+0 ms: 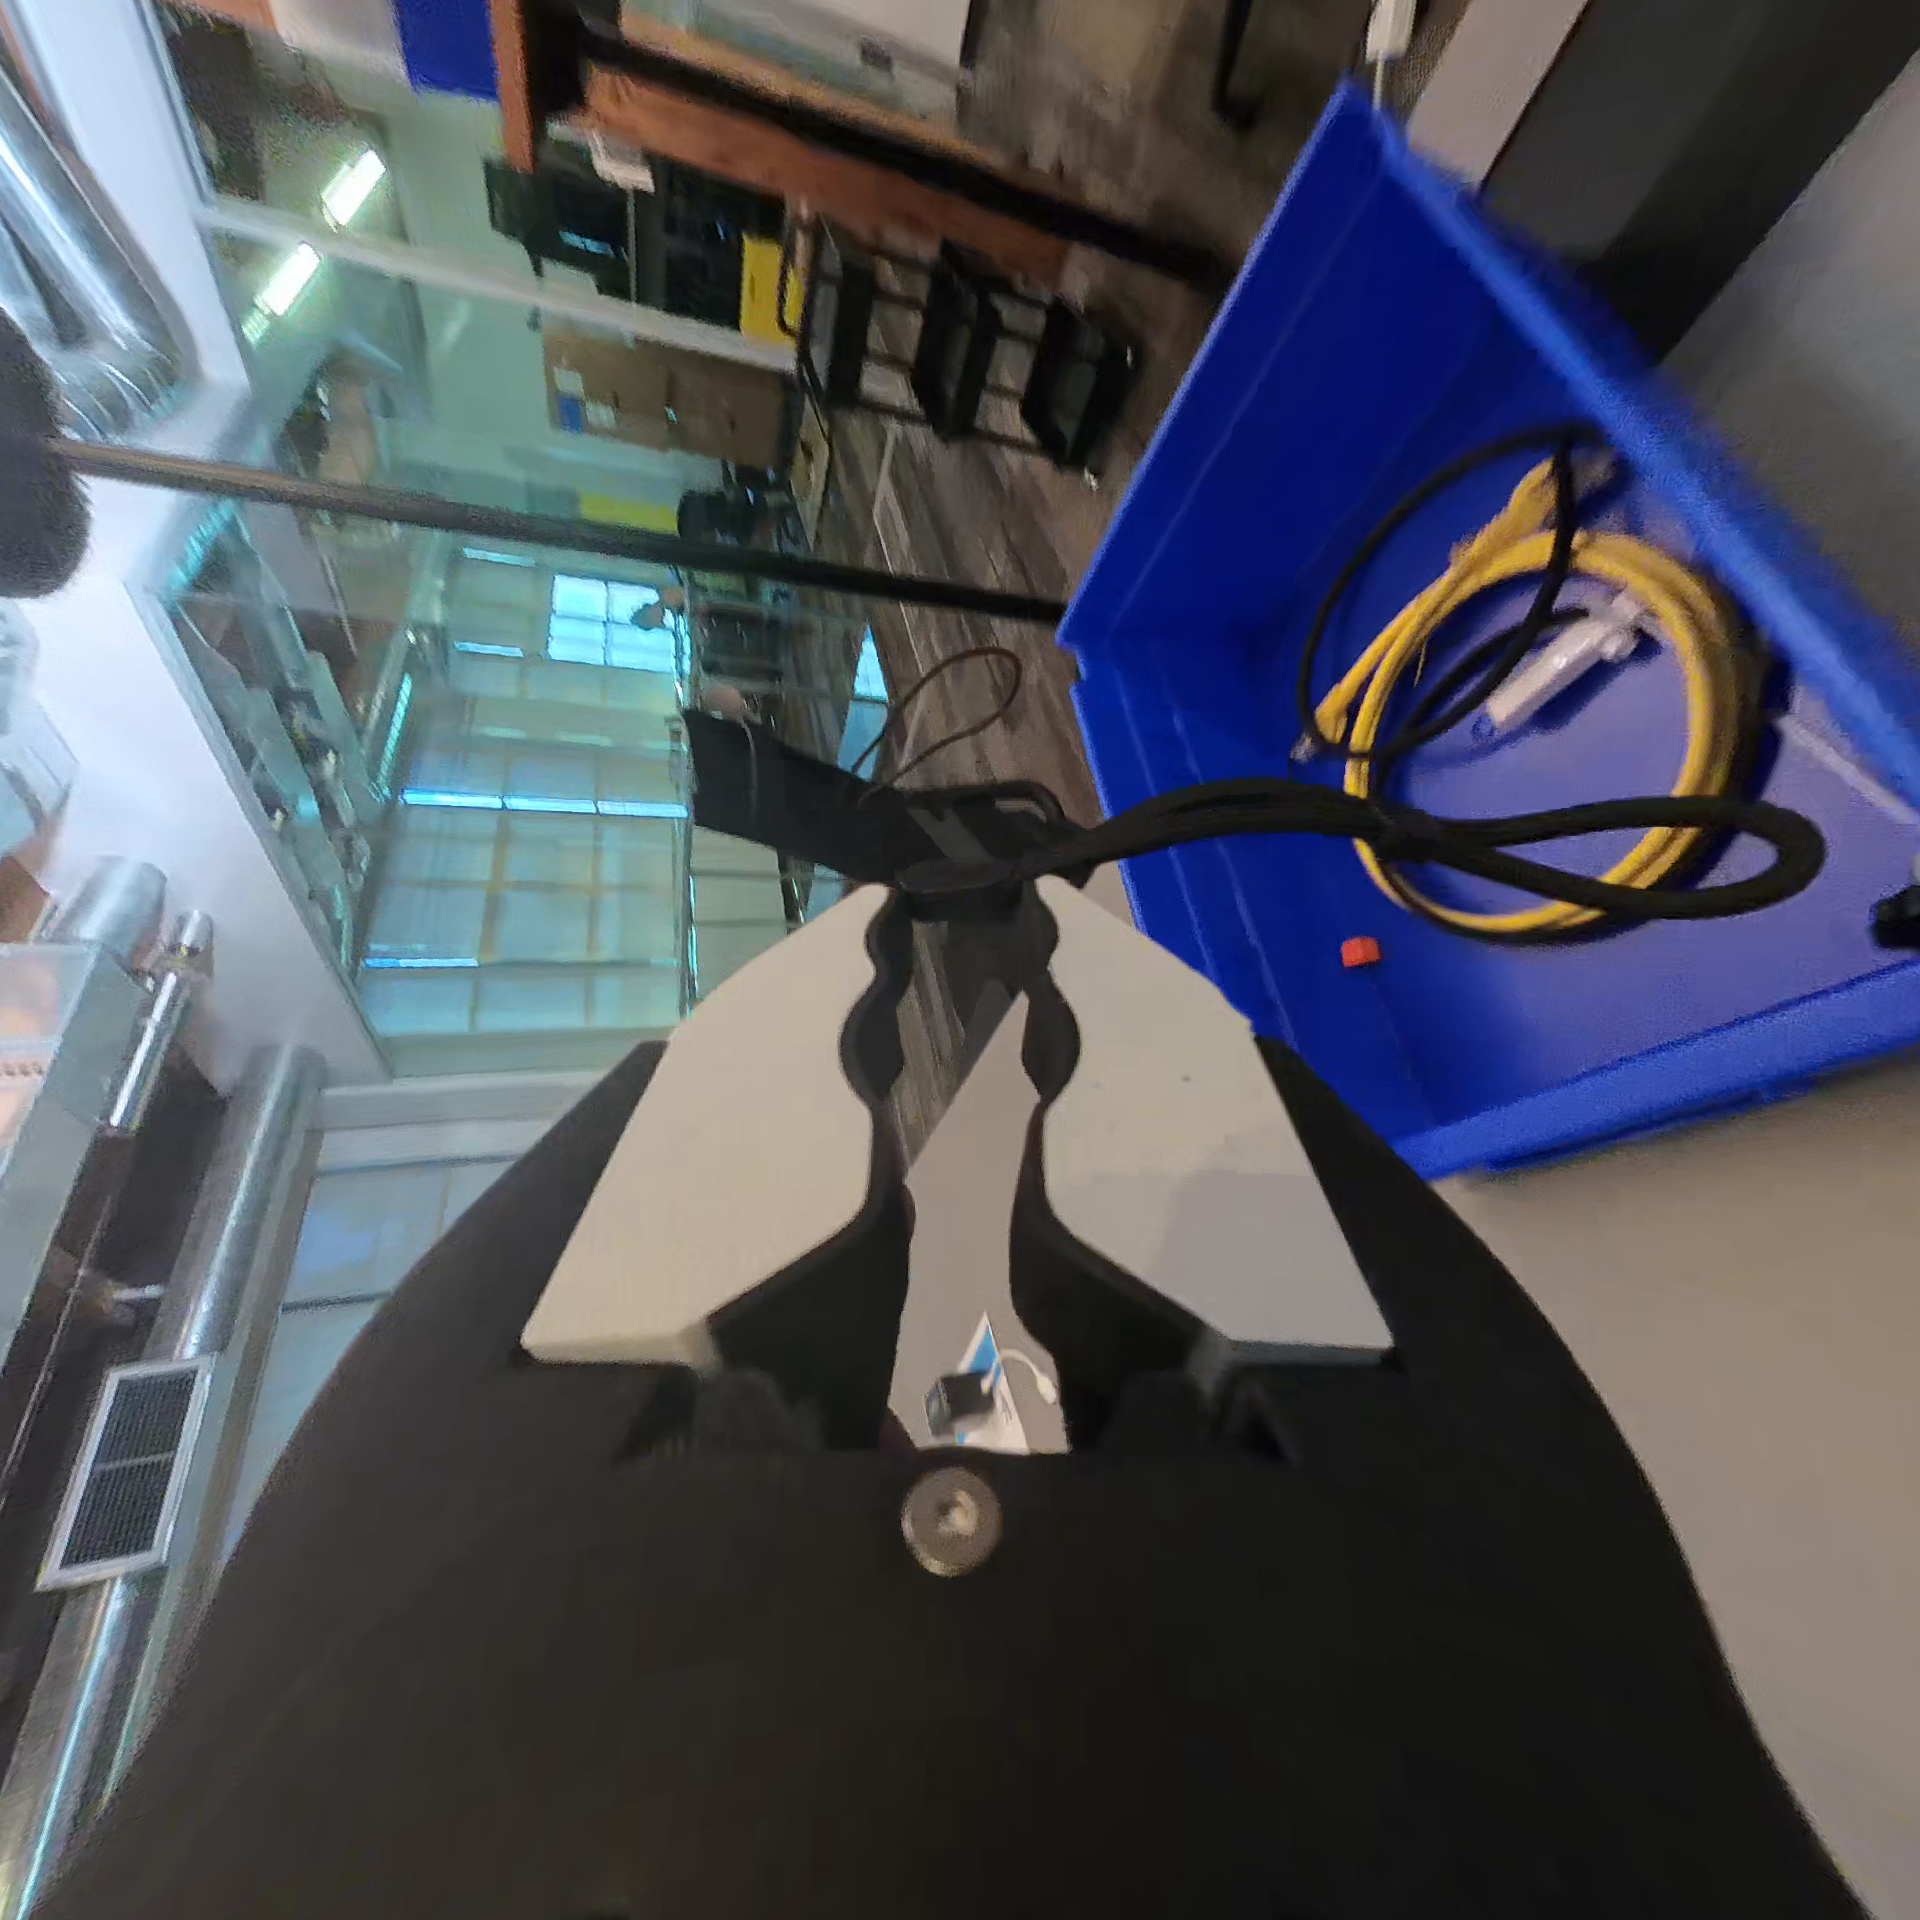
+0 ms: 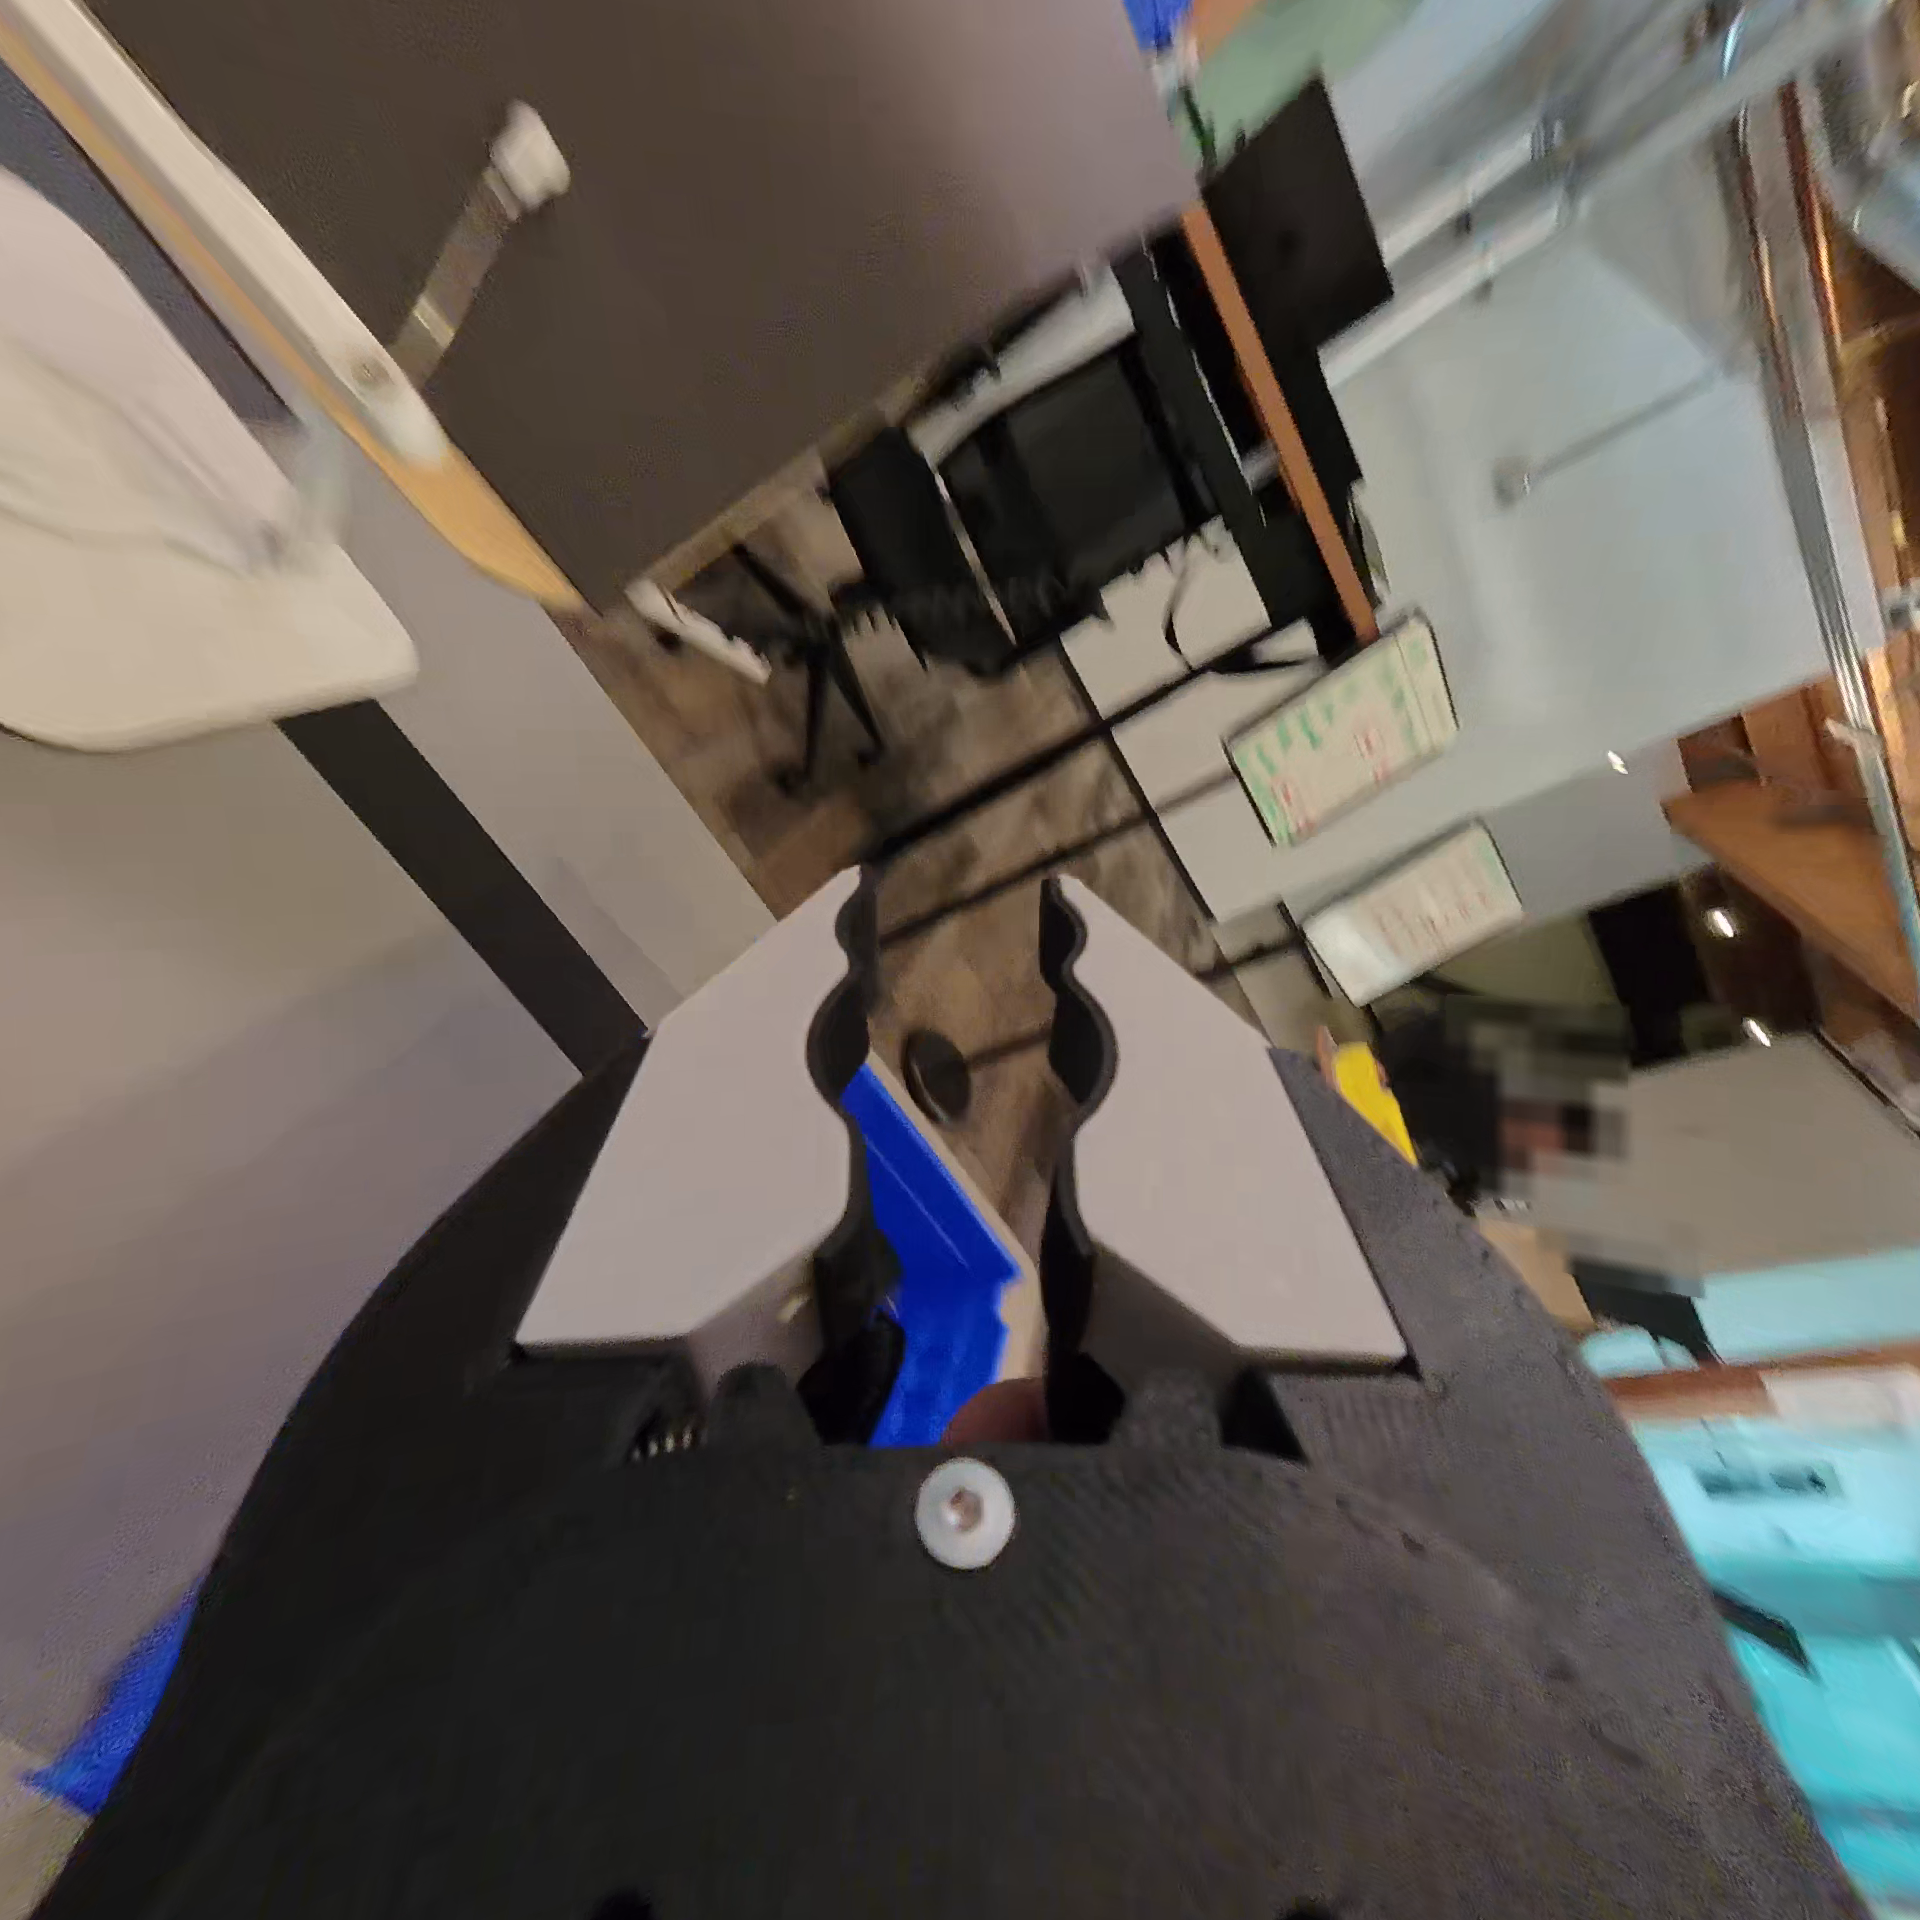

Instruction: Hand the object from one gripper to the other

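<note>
Between left claw [image 1: 961, 883] tips, black cable bundle [image 1: 1455, 831]; right claw [image 2: 961, 914] agape.

Blue bin [image 1: 1299, 436] with coiled yellow cable [image 1: 1694, 623] on grey table [image 1: 1662, 1455]

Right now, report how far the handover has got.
Done: the left gripper is shut on the black bundled cable with a strap, lifted in front of the blue plastic bin, where a coiled yellow cable lies. In hand: the bundle hangs from its fingertips. Left: the right gripper is open and empty, with no cable in its view, so the transfer has not begun.
</note>
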Motion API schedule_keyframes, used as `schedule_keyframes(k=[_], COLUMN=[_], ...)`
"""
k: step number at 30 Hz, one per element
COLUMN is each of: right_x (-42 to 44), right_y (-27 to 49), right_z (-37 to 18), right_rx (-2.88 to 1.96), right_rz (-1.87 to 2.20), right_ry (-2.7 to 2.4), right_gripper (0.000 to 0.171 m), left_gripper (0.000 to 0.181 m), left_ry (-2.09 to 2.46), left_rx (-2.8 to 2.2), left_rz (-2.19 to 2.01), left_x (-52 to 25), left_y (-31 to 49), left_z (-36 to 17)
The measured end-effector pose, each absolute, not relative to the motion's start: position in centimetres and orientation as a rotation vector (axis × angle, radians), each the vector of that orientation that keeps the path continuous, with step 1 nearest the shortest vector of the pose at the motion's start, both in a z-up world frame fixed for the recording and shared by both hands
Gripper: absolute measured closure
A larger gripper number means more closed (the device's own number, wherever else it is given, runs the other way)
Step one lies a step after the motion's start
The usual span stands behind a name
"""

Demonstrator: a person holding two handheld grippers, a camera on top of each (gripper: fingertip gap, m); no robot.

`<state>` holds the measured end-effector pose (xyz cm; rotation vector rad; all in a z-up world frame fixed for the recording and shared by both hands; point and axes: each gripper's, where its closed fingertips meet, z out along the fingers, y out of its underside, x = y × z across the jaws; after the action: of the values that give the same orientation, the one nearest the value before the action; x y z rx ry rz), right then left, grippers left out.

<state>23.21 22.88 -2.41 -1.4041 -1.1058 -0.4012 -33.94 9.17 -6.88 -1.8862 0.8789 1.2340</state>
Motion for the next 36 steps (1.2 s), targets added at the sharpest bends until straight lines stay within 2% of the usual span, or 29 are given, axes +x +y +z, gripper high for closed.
schedule_keyframes(k=[4,9,18,23,26,27,33,36], right_x=[15.2,5.5,-1.2,-1.5,-1.3,-1.3,-0.7,0.1], right_y=[18.1,11.1,6.1,4.7,4.4,4.3,5.6,7.2], right_z=[-1.8,-4.2,-9.3,-8.8,-8.6,-8.6,-7.3,-6.0], right_rx=[-1.278,-1.186,-1.189,-1.133,-1.114,-1.104,-1.074,-1.044], right_rz=[0.021,0.622,1.159,1.374,1.468,1.482,1.468,1.443], right_ry=[-1.197,-1.349,-1.422,-1.38,-1.356,-1.356,-1.254,-1.144], right_gripper=[0.146,0.146,0.144,0.141,0.155,0.17,0.171,0.171], left_gripper=[0.162,0.162,0.162,0.162,0.162,0.162,0.162,0.136], left_ry=[0.95,1.032,1.23,1.29,1.305,1.31,1.24,1.13], left_rx=[-1.729,-1.535,-1.184,-1.058,-1.018,-1.028,-1.111,-1.255], left_rz=[1.156,0.974,0.688,0.635,0.621,0.614,0.54,0.387], left_x=[-27.8,-18.8,-5.3,-2.1,-1.1,-1.0,-1.5,-2.4], left_y=[9.1,9.1,7.5,6.9,6.7,6.8,7.5,7.7], left_z=[-5.9,-5.5,-6.1,-6.1,-6.1,-6.1,-5.6,-5.5])
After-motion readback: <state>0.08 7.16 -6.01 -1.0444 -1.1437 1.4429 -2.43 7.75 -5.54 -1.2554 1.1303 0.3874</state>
